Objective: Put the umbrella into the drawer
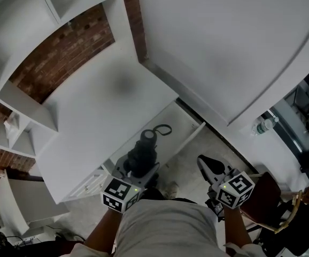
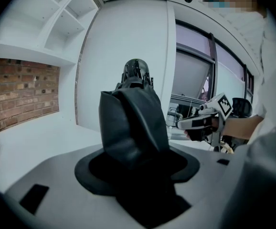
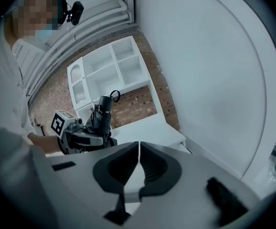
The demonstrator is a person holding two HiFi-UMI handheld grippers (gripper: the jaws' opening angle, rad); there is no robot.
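Note:
A folded black umbrella [image 1: 142, 153] sticks out from my left gripper [image 1: 137, 168], which is shut on it. Its strap loop [image 1: 163, 128] hangs over the open white drawer [image 1: 191, 137] of the white desk [image 1: 98, 116]. In the left gripper view the umbrella [image 2: 132, 123] fills the space between the jaws, handle end [image 2: 137, 71] pointing away. My right gripper [image 1: 210, 166] hovers to the right of the drawer, shut with nothing in it; its pads [image 3: 150, 163] meet. From the right gripper view the left gripper [image 3: 80, 133] shows with the umbrella [image 3: 101, 118] upright in it.
White shelving [image 1: 15, 123] stands at the left against a brick wall [image 1: 63, 52]. A large white curved panel [image 1: 224, 47] rises at the right. A water bottle [image 1: 263, 125] and a brown chair [image 1: 269, 194] are at the lower right.

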